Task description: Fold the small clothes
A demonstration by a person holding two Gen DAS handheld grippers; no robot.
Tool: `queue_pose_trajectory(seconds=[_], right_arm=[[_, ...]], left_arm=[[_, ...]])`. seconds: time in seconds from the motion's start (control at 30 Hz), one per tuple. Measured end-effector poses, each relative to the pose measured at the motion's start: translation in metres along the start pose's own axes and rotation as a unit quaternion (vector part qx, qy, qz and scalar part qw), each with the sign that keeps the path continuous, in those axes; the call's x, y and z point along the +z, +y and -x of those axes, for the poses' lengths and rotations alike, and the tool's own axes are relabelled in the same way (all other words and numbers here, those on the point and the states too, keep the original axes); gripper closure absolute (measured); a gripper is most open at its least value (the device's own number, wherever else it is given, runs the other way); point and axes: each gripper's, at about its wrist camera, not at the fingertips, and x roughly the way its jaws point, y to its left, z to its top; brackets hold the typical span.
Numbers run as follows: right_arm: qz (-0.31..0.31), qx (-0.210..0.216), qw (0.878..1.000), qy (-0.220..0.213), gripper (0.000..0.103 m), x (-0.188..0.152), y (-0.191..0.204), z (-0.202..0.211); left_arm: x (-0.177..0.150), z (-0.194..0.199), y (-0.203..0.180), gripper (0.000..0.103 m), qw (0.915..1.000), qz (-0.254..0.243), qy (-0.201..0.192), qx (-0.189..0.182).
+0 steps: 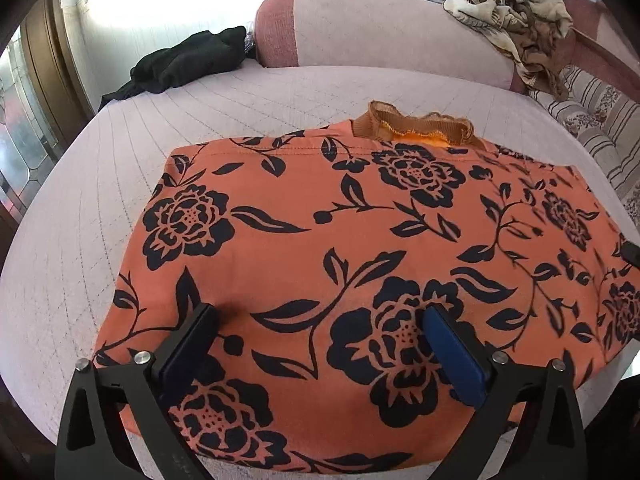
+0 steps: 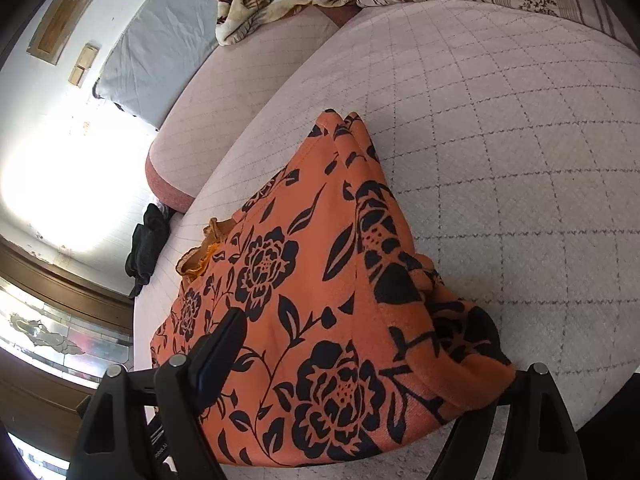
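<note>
left tongs (image 1: 320, 328) spread wide, hovering over the near hem of an orange floral top (image 1: 360, 240) lying flat on the quilted bed (image 1: 120, 208). right tongs (image 2: 360, 360) look spread around its bunched side edge, one finger hidden. best to pinch the hem corners evenly and lift away toward the collar (image 1: 420, 124). bare quilt lies beyond; black garment (image 1: 180, 64) far left.

The orange top (image 1: 360, 248) fills the middle and lower frame of the left wrist view. Bare quilted bed (image 1: 100, 208) lies open at left and above it. A black garment (image 1: 180, 64) sits upper left, a bolster (image 1: 380, 28) top centre, and a crumpled patterned cloth (image 1: 516, 16) upper right.

In the right wrist view, bare bed (image 2: 520, 140) lies open at right.
</note>
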Motion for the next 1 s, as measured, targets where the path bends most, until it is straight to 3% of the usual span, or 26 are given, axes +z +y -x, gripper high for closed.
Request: queue_pose_trajectory(seconds=[0.07, 0.13, 0.2, 0.23, 0.27, 0.3, 0.33, 0.4, 0.5, 0.63, 0.77, 0.8, 0.87, 0.93, 0.97, 1.0], right_arm=[[0.007, -0.007, 1.000, -0.001, 0.020, 0.000, 0.002, 0.001], [0.013, -0.017, 1.000, -0.003, 0.021, 0.001, 0.003, 0.000], [0.020, -0.031, 0.999, -0.006, 0.027, 0.001, 0.004, -0.002], [0.027, -0.045, 0.999, -0.006, 0.031, 0.001, 0.005, -0.005], [0.035, -0.056, 0.998, -0.005, 0.042, 0.002, 0.007, -0.008], [0.044, -0.067, 0.997, 0.000, 0.069, 0.004, 0.008, -0.011], [0.053, -0.067, 0.996, 0.012, 0.083, 0.006, 0.010, -0.014], [0.081, -0.081, 0.993, 0.014, 0.087, 0.010, 0.025, -0.013], [0.161, -0.080, 0.983, -0.025, 0.089, 0.009, 0.085, 0.010], [0.295, -0.045, 0.953, -0.057, 0.089, -0.024, 0.191, 0.029], [0.402, -0.012, 0.915, -0.038, 0.089, -0.088, 0.276, 0.007], [0.421, -0.009, 0.907, -0.021, 0.089, -0.107, 0.289, -0.006], [0.458, -0.018, 0.888, 0.043, 0.089, -0.147, 0.306, -0.054], [0.473, -0.036, 0.872, 0.124, 0.088, -0.185, 0.301, -0.110], [0.472, -0.046, 0.869, 0.144, 0.087, -0.195, 0.296, -0.126], [0.477, -0.049, 0.869, 0.120, 0.088, -0.200, 0.297, -0.123]], left_arm=[[0.001, 0.019, 0.003, 0.001, 0.9993, 0.001, -0.038, 0.001], [-0.001, 0.020, 0.004, 0.001, 0.9989, -0.001, -0.047, 0.006], [-0.008, -0.016, 0.002, 0.000, 0.9995, -0.005, 0.032, -0.006], [-0.011, -0.019, -0.001, 0.000, 0.9996, -0.021, 0.019, -0.002], [-0.012, -0.011, -0.002, 0.000, 0.9996, -0.029, -0.002, -0.001], [-0.009, -0.008, -0.002, 0.000, 0.9995, -0.028, 0.010, -0.009], [-0.006, -0.004, 0.001, 0.000, 0.9993, -0.021, 0.018, -0.025], [0.002, 0.014, 0.020, 0.000, 0.9991, 0.012, -0.007, -0.040], [0.023, 0.048, 0.068, 0.000, 0.9942, 0.081, -0.057, -0.043], [0.034, 0.084, 0.155, 0.000, 0.9726, 0.191, -0.133, 0.003], [0.011, 0.093, 0.224, 0.000, 0.9346, 0.300, -0.165, 0.098], [0.004, 0.091, 0.233, 0.000, 0.9288, 0.313, -0.165, 0.111], [-0.001, 0.080, 0.243, 0.000, 0.9258, 0.329, -0.143, 0.119], [0.000, 0.071, 0.243, 0.000, 0.9306, 0.326, -0.130, 0.104], [0.001, 0.071, 0.242, 0.000, 0.9334, 0.318, -0.129, 0.105], [-0.003, 0.070, 0.242, 0.000, 0.9351, 0.311, -0.131, 0.109]])
